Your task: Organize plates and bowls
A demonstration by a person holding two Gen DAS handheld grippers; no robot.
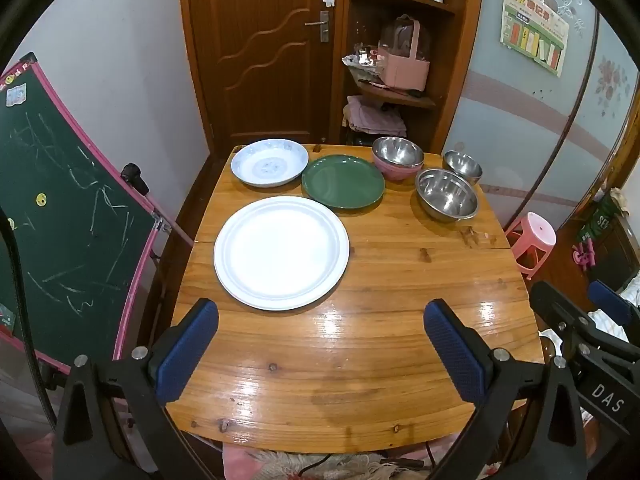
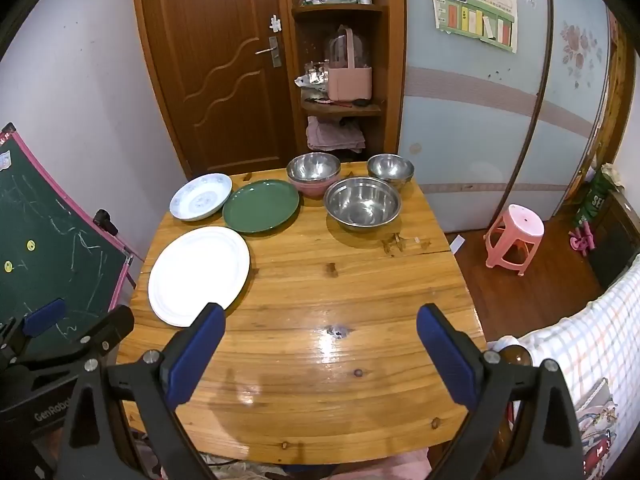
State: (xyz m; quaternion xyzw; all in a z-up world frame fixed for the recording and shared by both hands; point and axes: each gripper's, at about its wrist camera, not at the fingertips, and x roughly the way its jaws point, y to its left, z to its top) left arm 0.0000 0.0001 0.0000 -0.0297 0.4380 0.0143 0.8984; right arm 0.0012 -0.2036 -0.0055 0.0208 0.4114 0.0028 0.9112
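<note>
A glossy wooden desk (image 1: 360, 360) fills both wrist views, seen from its near edge. Both claws hang above that edge with jaws spread wide and nothing between them: the left claw (image 1: 320, 354) and the right claw (image 2: 320, 354).

Taking the middle of the desk as the clock's centre in the left wrist view, a large round white plate (image 1: 281, 252) lies at about 9 o'clock. A shallow white dish with a pale blue pattern (image 1: 269, 162) sits at 11 o'clock, with a round dark green plate (image 1: 343, 181) just beside it at 12. At 1 o'clock a shiny steel bowl (image 1: 398, 152) is nested in a pink bowl (image 1: 396, 171). A wide steel bowl (image 1: 447, 195) stands at 2 o'clock, and a smaller steel bowl (image 1: 463, 163) sits behind it, near the far right corner.

Nothing appears gathered yet beyond that one nested pair.

Risks, as a judgement: the flat plates hug the surface, so a claw may skid on the glazed rim and push a plate rather than lift it. The patterned dish and small steel bowl sit near the far edge; a nudge could send them off. The polished steel bowls may slip from the pads, and the nested pair could separate if only the upper bowl is pinched.
</note>
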